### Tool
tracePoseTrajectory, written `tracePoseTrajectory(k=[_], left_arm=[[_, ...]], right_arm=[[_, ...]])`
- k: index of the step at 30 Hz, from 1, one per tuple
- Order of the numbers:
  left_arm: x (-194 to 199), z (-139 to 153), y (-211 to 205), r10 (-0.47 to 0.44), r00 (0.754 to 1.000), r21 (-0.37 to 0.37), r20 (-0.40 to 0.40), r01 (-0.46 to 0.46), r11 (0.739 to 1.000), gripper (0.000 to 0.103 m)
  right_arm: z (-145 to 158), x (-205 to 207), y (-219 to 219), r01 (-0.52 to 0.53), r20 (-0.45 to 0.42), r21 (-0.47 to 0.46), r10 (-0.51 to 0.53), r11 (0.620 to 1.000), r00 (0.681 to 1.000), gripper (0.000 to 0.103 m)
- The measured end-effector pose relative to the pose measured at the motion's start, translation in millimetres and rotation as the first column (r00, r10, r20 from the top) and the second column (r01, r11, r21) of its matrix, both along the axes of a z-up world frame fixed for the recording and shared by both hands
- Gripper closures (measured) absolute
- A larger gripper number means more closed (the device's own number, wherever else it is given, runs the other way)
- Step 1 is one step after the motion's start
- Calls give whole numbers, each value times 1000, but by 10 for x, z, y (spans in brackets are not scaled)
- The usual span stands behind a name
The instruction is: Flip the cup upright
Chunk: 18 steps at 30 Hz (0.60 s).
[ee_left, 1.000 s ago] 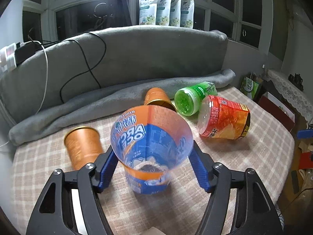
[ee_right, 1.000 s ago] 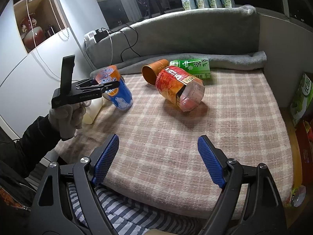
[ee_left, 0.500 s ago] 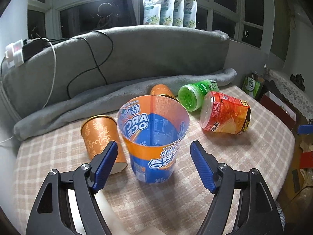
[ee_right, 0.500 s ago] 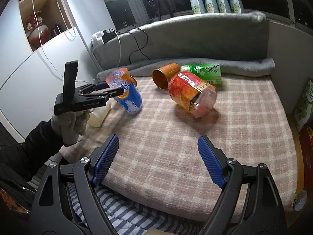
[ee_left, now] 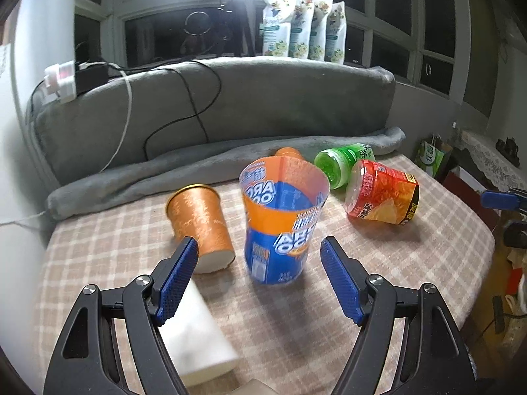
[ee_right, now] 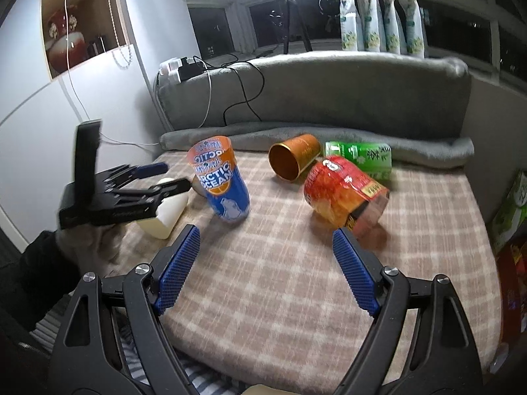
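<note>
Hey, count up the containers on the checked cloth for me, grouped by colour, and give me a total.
Blue and orange cup, standing: 1
Copper-coloured cups: 2
Green bottle, lying: 1
Red cup, lying: 1
White container: 1
Total: 6

Both tools match: the left gripper point(ee_left: 258, 270) and right gripper point(ee_right: 265, 268) have black, cut-out frames with silver screws at the joints. Each finger carries a blue, cross-hatched pad point(ee_right: 176, 268). A pale-gloved left hand point(ee_right: 90, 242) sits behind one, dark sleeve point(ee_right: 36, 273) following.
</note>
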<state>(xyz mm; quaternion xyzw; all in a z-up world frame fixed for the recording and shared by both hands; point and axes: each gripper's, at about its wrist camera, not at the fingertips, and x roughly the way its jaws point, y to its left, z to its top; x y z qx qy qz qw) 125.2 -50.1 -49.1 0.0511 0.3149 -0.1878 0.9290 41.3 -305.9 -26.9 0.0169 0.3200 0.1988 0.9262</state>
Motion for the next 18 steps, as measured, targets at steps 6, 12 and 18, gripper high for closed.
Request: tracePoseTrajectory(k=[6,12,18], left_arm=[[-237,44,135,58,998,-28,14,-58,998,26],[-536,180,307,172,983,-93,66,-165,982,26],[-770,315,408,301,945,-124,127,-286,950,26]], right_arm=[[-16,71,174,69,44,-22,-68,997,997,18],[-6,119,202,161,76,6,-161,987,984,18],[-4,120,218,209,102,12,-209,978,973,11]])
